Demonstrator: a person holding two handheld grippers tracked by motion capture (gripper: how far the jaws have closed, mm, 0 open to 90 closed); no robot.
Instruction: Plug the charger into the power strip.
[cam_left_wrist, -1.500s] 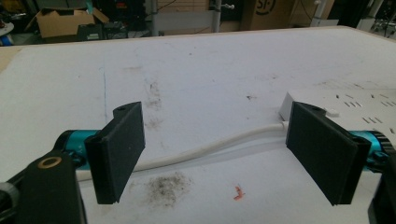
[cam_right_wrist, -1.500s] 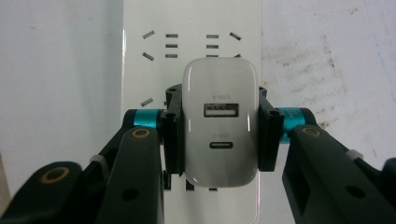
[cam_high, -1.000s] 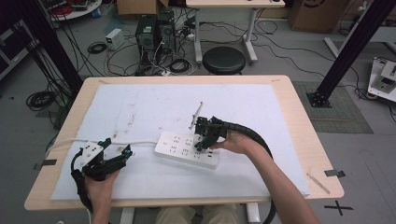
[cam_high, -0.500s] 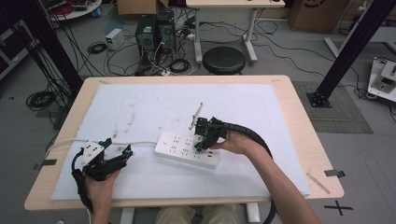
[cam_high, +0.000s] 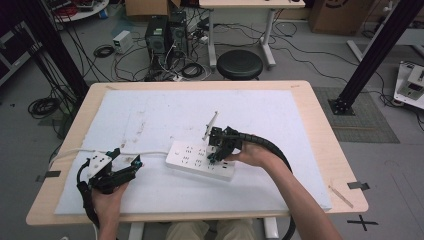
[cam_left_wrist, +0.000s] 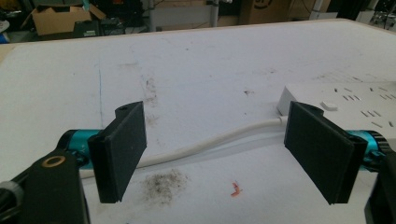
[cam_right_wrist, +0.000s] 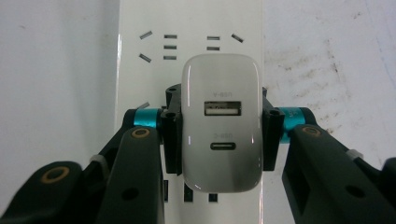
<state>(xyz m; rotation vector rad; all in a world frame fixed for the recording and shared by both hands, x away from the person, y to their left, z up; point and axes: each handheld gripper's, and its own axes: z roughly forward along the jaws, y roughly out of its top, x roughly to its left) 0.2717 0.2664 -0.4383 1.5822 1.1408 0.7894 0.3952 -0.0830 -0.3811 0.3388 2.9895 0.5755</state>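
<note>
Over the strip (cam_right_wrist: 140, 18): your right tongs (cam_right_wrist: 219, 135) clamp the charger (cam_right_wrist: 222, 123) for plugging; left tongs (cam_left_wrist: 224, 154) gape, straddling the cord (cam_left_wrist: 210, 142).

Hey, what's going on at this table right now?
A person is working on a white power strip lying on the table. The right claw is clamped on a white USB charger, holding it right over the strip's sockets; whether its prongs are already in cannot be seen. The left claw stands open, its jaws having just been closing slightly, low over the strip's white cord, gripping nothing.
</note>
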